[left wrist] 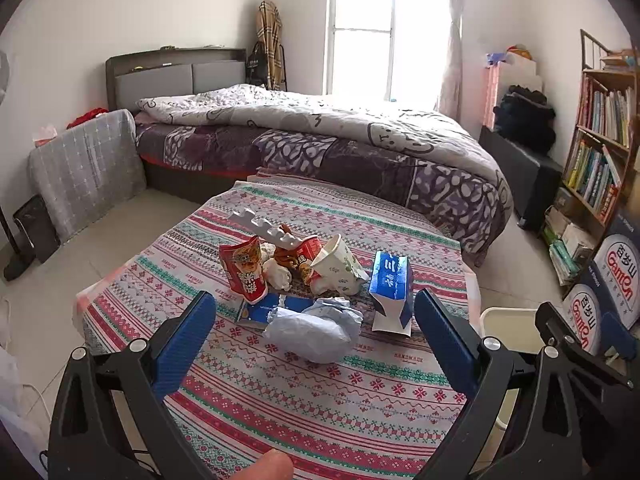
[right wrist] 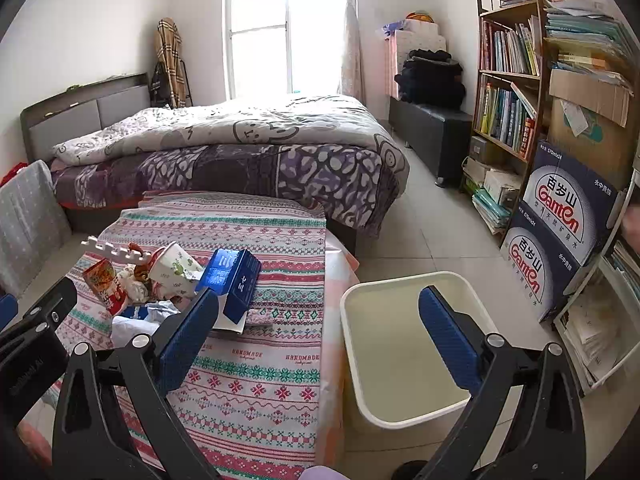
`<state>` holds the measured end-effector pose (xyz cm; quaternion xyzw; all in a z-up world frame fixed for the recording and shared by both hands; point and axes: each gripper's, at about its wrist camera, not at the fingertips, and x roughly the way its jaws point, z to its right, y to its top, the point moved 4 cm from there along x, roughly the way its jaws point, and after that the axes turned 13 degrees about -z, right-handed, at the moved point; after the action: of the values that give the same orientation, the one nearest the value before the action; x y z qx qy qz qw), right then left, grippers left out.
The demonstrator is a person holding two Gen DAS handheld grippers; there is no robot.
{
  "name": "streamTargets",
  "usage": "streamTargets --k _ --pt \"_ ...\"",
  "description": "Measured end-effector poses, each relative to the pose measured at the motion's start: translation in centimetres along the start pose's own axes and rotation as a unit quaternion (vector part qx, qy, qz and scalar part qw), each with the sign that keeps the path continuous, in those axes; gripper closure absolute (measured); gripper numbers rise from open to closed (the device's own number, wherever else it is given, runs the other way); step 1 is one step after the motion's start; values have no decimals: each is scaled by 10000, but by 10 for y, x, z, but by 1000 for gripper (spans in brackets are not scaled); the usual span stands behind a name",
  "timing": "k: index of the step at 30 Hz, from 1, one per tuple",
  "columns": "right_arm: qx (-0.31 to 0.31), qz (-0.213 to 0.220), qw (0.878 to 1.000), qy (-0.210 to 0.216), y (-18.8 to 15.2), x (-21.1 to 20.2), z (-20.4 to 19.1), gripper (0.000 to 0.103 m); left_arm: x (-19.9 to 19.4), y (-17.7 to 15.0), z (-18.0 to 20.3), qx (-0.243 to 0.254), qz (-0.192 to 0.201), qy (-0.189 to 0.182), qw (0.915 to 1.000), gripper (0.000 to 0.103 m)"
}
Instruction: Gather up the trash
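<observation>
Two grippers, both spread as wide as they go and both carrying nothing. Nearest in, the left gripper (left wrist: pixel 316 340) hovers over the patterned tablecloth (left wrist: pixel 320 400), jaws framing the crumpled pale paper wad (left wrist: pixel 316 332) without touching it. The right gripper (right wrist: pixel 320 340) hangs at the table's edge, one finger over the cloth, the other over the cream bin (right wrist: pixel 360 340) that stands on the floor just beside the table, apparently empty.

Just beyond the wad sits the rest of the trash, bunched tight: a flat blue packet (left wrist: pixel 264 310) partly under it, the blue carton (left wrist: pixel 390 284) tipped open to the right, a red snack bag (left wrist: pixel 244 272), a tilted paper cup (left wrist: pixel 336 262), and a white foam strip (left wrist: pixel 266 228) lying across the back of the heap. Farther off, the bed (left wrist: pixel 320 136) and the window (left wrist: pixel 384 32).

Nothing collected yet, by the look of it. The risks? That wad is soft and springy; a shallow pinch could let it slip out on the way to the bin. And with everything packed so close, a closing finger could snag the blue packet or knock the carton over the table edge.
</observation>
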<state>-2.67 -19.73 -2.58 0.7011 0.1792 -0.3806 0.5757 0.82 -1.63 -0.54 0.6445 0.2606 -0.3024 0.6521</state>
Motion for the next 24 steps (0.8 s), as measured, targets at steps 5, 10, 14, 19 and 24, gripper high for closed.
streamTargets --k 5,10,14,19,24 --pt "-35 187 9998 -10 21 6 12 7 -3 -2 1 -3 53 -11 10000 7" --pt "-59 318 9995 -12 39 0 22 7 -7 -3 2 21 153 -16 9999 7" --pt "-60 357 9993 22 43 -1 35 7 -8 -3 3 23 161 -14 9999 7" --pt "-65 386 9992 -7 45 0 36 7 -8 -3 5 26 165 -12 9999 7" --pt "-72 386 9992 -36 31 2 33 7 -8 -4 5 17 165 1 9999 7"
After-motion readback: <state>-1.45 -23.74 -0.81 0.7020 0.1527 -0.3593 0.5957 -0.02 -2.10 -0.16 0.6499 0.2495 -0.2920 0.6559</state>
